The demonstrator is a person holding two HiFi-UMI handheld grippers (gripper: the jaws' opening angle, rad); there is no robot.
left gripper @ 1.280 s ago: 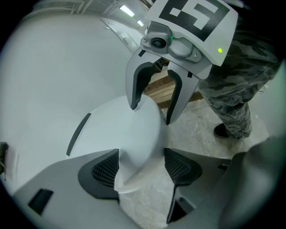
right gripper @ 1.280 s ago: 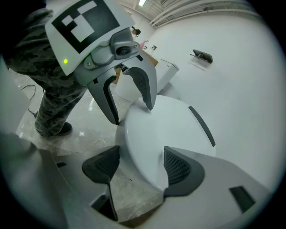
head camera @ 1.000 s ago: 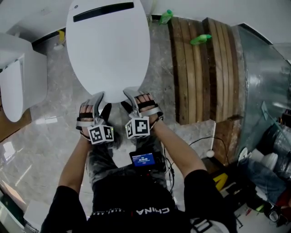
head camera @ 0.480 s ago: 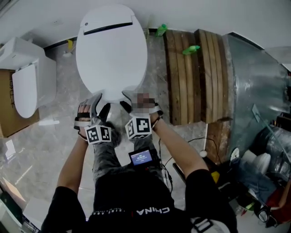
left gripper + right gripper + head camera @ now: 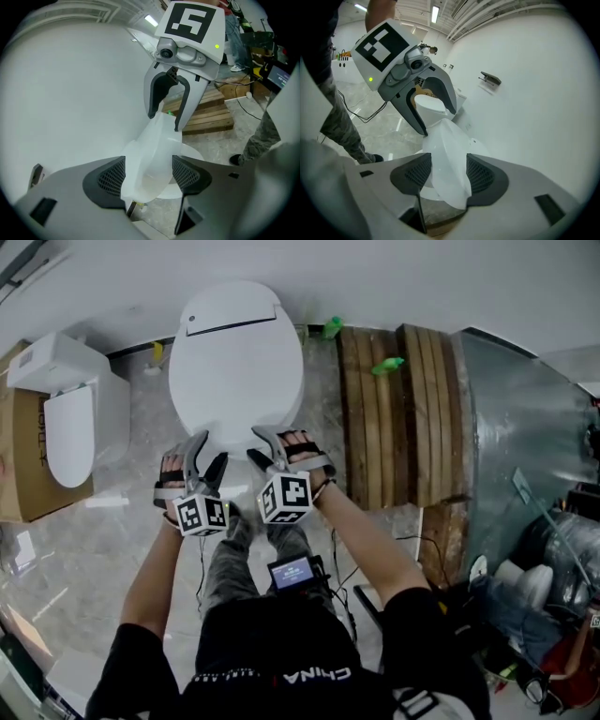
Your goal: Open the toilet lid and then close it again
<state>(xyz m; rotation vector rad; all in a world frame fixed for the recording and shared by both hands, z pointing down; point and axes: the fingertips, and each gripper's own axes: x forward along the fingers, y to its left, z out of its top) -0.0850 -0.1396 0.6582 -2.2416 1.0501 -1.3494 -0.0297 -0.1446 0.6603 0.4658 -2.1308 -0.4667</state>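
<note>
Setting: a workshop or storage area. Evidence: a toilet (image 5: 239, 362) stands on the open floor, a second toilet (image 5: 70, 418) by a cardboard box (image 5: 19, 460), beside stacked wooden pallets (image 5: 394, 418), loose cables (image 5: 412, 532) and ceiling strip lights (image 5: 434, 14).

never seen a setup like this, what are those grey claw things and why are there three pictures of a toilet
No robot: a person holds a two-jaw gripper in each hand, each topped with a marker cube. The head view is from a camera on the person's head, looking down. The other two are from cameras riding on the grippers, looking along their jaws. The left gripper and right gripper both clamp the front edge of the white toilet lid, lifted off the seat; the right one's jaws have just been closing on it. On the marble floor, a second toilet stands to the left, wooden pallets to the right.
</note>
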